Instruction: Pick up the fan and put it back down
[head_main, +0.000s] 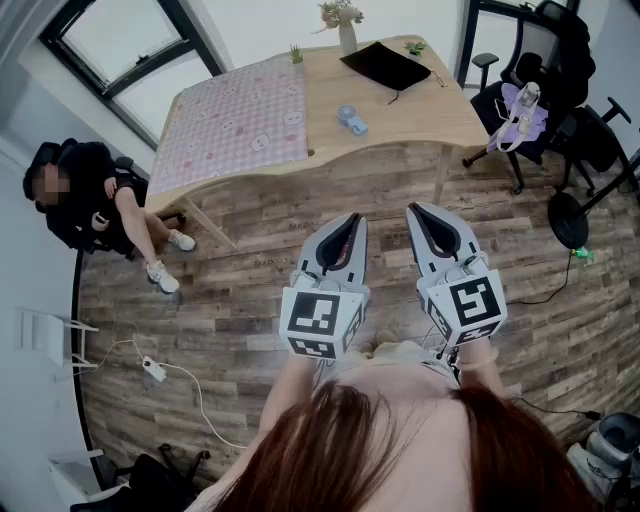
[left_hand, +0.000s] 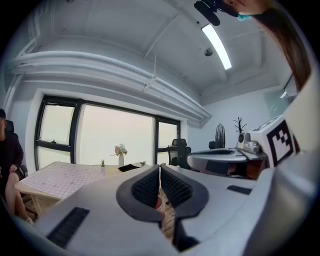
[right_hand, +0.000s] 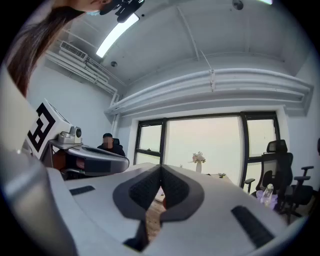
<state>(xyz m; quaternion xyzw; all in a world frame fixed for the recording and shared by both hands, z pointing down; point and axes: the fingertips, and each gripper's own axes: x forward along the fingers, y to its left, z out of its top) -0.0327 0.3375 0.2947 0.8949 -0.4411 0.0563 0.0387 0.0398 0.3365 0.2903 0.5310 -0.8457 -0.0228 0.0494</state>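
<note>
In the head view, the left gripper (head_main: 353, 220) and right gripper (head_main: 417, 210) are held side by side over the wood floor (head_main: 250, 290), well apart from the counter (head_main: 420, 115) at 12 o'clock. The fan (head_main: 352, 120), small and blue, sits on the counter's bare wood, with a pink cloth (head_main: 235, 125) just beside it at its 9 o'clock. A black pad (head_main: 385, 65) and a vase (head_main: 346, 35) sit nearer the far edge. A seated person (head_main: 90, 195) is at 9 o'clock. In the left gripper view, the jaws meet with nothing between them, and the counter lies at 9 o'clock of their tips. In the right gripper view, the jaws are likewise closed and empty, and the vase shows at 3 o'clock of the tips.
</note>
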